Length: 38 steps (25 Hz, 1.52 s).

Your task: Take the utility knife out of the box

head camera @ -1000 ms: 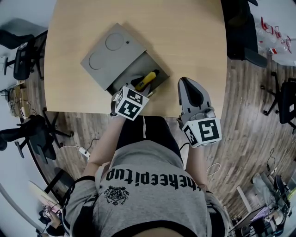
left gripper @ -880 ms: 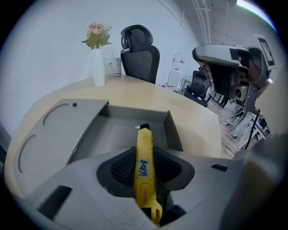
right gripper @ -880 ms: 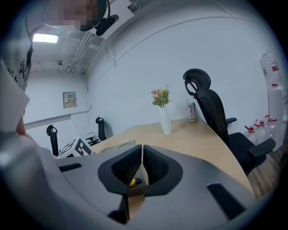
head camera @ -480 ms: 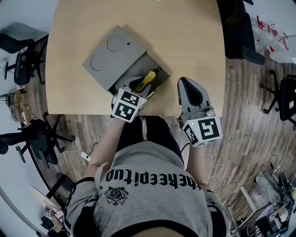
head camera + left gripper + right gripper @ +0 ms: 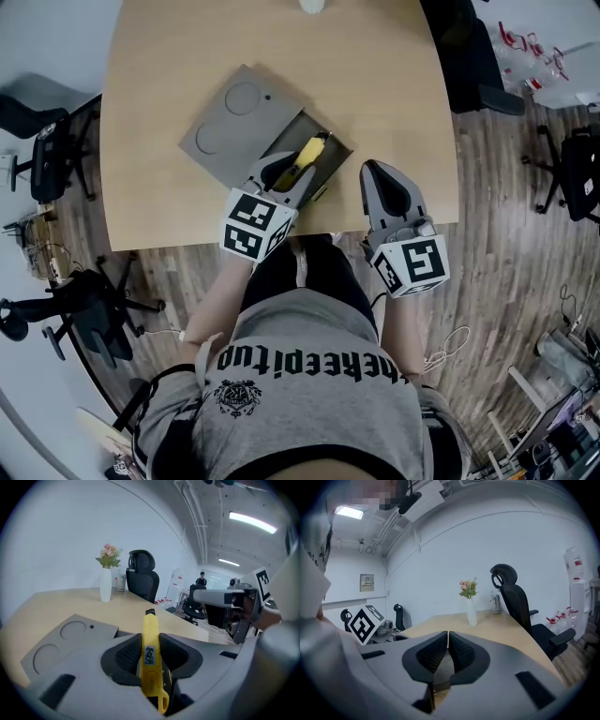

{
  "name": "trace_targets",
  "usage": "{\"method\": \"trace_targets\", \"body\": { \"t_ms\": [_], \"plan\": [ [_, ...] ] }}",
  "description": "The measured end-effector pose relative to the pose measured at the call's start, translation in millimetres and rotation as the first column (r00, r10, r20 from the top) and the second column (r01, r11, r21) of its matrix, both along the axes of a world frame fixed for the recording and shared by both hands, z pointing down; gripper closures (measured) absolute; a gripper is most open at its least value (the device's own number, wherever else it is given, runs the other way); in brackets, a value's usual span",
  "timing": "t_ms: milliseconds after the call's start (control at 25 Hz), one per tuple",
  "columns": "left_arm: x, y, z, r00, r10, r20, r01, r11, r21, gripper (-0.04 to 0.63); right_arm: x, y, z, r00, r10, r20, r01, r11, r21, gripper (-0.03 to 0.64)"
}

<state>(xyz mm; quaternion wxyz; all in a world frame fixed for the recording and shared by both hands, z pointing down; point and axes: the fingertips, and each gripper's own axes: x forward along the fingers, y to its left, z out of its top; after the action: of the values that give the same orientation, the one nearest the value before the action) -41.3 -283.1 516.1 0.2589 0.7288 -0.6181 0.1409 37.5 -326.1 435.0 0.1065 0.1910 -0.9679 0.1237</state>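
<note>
Now the left tool (image 5: 151,657) is clamped mid-body on the yellow knife (image 5: 307,155) over the open box (image 5: 234,131), right tool (image 5: 446,654) closed, empty; it looks light, stiff, slick plastic, so that firm mid-body hold suits.

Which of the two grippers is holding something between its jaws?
The left gripper: it clamps the yellow utility knife. The right gripper is shut, with nothing between its jaws.

I see light wooden table (image 5: 394,84). Grey box (image 5: 234,127) lies on it toward my edge; white vase (image 5: 106,585) with flowers (image 5: 108,555) stands at far side.
</note>
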Motion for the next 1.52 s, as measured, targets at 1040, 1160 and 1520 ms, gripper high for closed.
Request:
{"method": "trace_targets", "body": {
  "t_ms": [1040, 1160, 1520],
  "plan": [
    [-5, 67, -127, 0.981, 0.193, 0.001, -0.182, 0.923, 0.34, 0.465, 5, 86, -60, 0.972, 0.234, 0.039, -0.237, 0.961, 0.143, 0.611],
    [-3, 76, -136, 0.977, 0.215, -0.006, -0.198, 0.911, 0.363, 0.465, 6, 96, -66, 0.967, 0.252, 0.048, -0.256, 0.954, 0.155, 0.611],
    [-3, 103, -160, 0.966, 0.256, -0.023, -0.221, 0.873, 0.435, 0.465, 5, 129, -85, 0.956, 0.286, 0.069, -0.294, 0.934, 0.203, 0.611]
  ]
}}
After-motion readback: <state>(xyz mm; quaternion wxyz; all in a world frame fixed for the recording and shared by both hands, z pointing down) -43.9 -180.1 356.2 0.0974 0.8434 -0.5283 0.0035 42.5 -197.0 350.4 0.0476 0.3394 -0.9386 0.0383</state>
